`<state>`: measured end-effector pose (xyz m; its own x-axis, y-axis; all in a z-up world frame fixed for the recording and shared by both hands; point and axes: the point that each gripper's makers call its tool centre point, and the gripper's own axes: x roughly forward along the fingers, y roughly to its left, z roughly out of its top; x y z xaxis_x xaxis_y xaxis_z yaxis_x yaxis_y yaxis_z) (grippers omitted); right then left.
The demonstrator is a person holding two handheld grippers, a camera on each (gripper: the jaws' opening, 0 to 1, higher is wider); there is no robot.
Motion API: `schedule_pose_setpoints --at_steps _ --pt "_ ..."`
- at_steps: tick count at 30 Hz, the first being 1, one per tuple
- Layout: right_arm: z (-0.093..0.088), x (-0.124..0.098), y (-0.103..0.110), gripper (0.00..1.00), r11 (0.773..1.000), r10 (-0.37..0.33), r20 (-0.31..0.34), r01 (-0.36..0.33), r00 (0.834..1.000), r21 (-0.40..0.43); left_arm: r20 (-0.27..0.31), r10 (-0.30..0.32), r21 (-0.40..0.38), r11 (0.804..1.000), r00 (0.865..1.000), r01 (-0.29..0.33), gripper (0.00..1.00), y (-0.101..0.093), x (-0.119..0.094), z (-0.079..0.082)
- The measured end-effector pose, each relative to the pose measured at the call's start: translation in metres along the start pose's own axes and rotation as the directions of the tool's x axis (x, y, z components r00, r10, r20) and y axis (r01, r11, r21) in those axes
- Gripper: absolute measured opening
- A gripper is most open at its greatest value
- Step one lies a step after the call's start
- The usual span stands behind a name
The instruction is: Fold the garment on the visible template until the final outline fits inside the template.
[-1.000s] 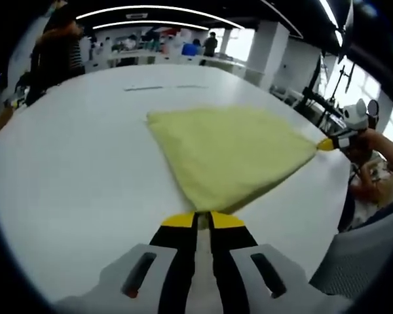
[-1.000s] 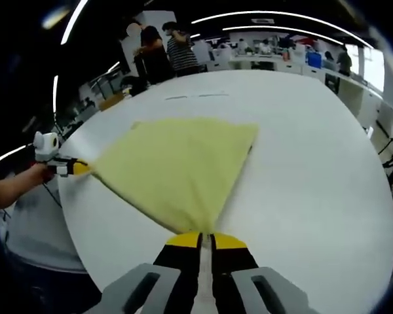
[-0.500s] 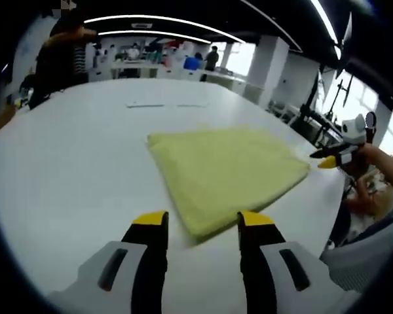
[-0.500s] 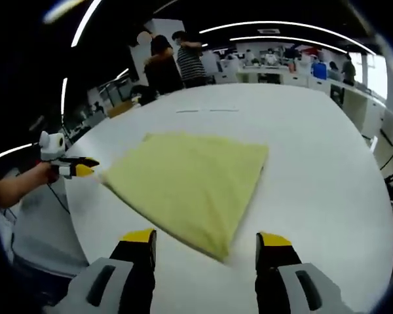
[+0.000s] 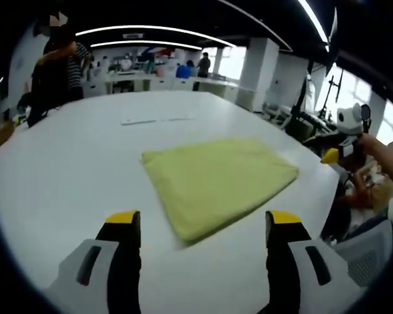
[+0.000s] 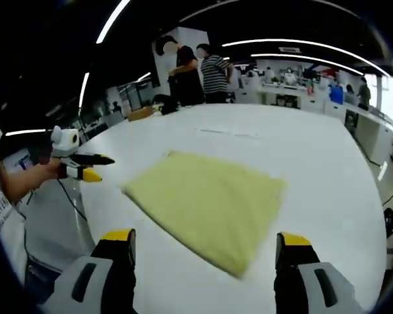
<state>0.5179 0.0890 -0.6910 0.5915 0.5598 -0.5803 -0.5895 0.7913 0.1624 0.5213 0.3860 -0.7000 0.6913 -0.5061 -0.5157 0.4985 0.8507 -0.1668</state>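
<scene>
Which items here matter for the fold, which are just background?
Job:
yellow garment, lying flat on the white table
left gripper, open
right gripper, open

Background:
people standing at the table's far edge
desks behind them

Two people (image 6: 200, 78), one in a striped top, are seen standing at the far edge of the white table (image 6: 327, 170), beyond which desks (image 5: 150, 82) and long ceiling light strips (image 5: 150, 29) are noted, with a white pillar (image 5: 259, 72).
</scene>
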Motion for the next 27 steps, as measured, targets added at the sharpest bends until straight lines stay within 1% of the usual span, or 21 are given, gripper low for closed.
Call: schedule_pose_setpoints --at_steps 2,3,4,6,7,8,13,14,15,17,18,19,21,22,24,25,27 --pt "0.003 -0.002 0.005 0.92 1.000 0.009 0.008 -0.009 1.000 -0.013 0.002 0.004 0.003 1.000 1.000 -0.004 0.82 -0.002 -0.002 0.003" --pt "0.003 -0.003 0.007 0.93 1.000 0.014 0.008 -0.014 1.000 -0.014 0.007 0.015 0.006 1.000 1.000 -0.015 0.84 -0.001 -0.004 0.004" --pt "0.002 -0.003 0.009 0.95 1.000 0.015 0.003 -0.015 1.000 -0.016 0.017 0.022 0.010 1.000 1.000 -0.022 0.87 -0.001 -0.005 0.006" --pt "-0.003 -0.004 0.011 0.99 0.999 0.008 -0.024 -0.009 1.000 -0.052 0.033 0.033 0.009 0.999 0.999 -0.033 0.90 -0.002 -0.007 0.009" --pt "-0.004 -0.005 0.012 0.99 0.998 0.001 -0.028 -0.003 1.000 -0.067 0.034 0.035 0.005 0.999 0.999 -0.035 0.92 -0.002 -0.008 0.009" --pt "-0.005 -0.006 0.013 0.99 0.998 0.003 -0.027 -0.004 1.000 -0.060 0.034 0.031 0.006 0.999 0.999 -0.032 0.93 -0.004 -0.008 0.008" --pt "0.002 -0.011 0.018 0.99 0.999 0.016 0.023 -0.015 1.000 -0.034 0.025 0.027 0.021 0.999 0.999 -0.028 0.99 -0.005 -0.010 0.004" --pt "0.002 -0.012 0.019 0.99 0.999 0.019 0.030 -0.018 0.999 -0.036 0.044 0.017 0.041 0.999 0.999 -0.019 0.99 -0.008 -0.011 0.006" --pt "0.002 -0.013 0.020 0.99 0.999 0.021 0.033 -0.020 0.999 -0.039 0.061 0.011 0.043 0.999 0.998 -0.014 0.99 -0.009 -0.012 0.008" --pt "0.003 -0.013 0.022 0.99 0.999 0.027 0.042 -0.025 0.999 -0.044 0.069 0.003 0.040 0.999 0.998 -0.006 0.99 -0.010 -0.014 0.009" --pt "0.003 -0.014 0.023 0.99 0.999 0.030 0.044 -0.028 0.999 -0.043 0.076 0.002 0.055 0.998 0.997 -0.006 0.99 -0.010 -0.014 0.010" --pt "0.004 -0.013 0.025 0.99 0.999 0.039 0.056 -0.037 0.998 -0.036 0.076 0.007 0.064 0.998 0.997 -0.012 0.99 -0.009 -0.015 0.010" --pt "0.006 -0.013 0.026 0.99 0.999 0.036 0.069 -0.033 0.997 -0.041 0.062 0.013 0.077 0.997 0.998 -0.018 0.99 -0.008 -0.015 0.008" --pt "0.005 -0.012 0.028 0.99 0.998 0.039 0.069 -0.035 0.997 -0.053 0.061 0.014 0.077 0.997 0.998 -0.018 0.99 -0.008 -0.016 0.008" --pt "0.001 -0.011 0.031 0.99 0.995 0.044 0.043 -0.040 0.998 -0.092 0.085 0.009 0.050 0.999 0.996 -0.014 0.99 -0.011 -0.017 0.011" --pt "0.000 -0.011 0.032 0.99 0.992 0.046 0.034 -0.042 0.998 -0.117 0.084 0.004 0.054 0.999 0.996 -0.008 0.99 -0.012 -0.017 0.010" --pt "-0.002 -0.011 0.033 0.99 0.992 0.049 0.028 -0.045 0.998 -0.119 0.069 0.009 0.068 0.998 0.998 -0.014 0.99 -0.011 -0.018 0.007"
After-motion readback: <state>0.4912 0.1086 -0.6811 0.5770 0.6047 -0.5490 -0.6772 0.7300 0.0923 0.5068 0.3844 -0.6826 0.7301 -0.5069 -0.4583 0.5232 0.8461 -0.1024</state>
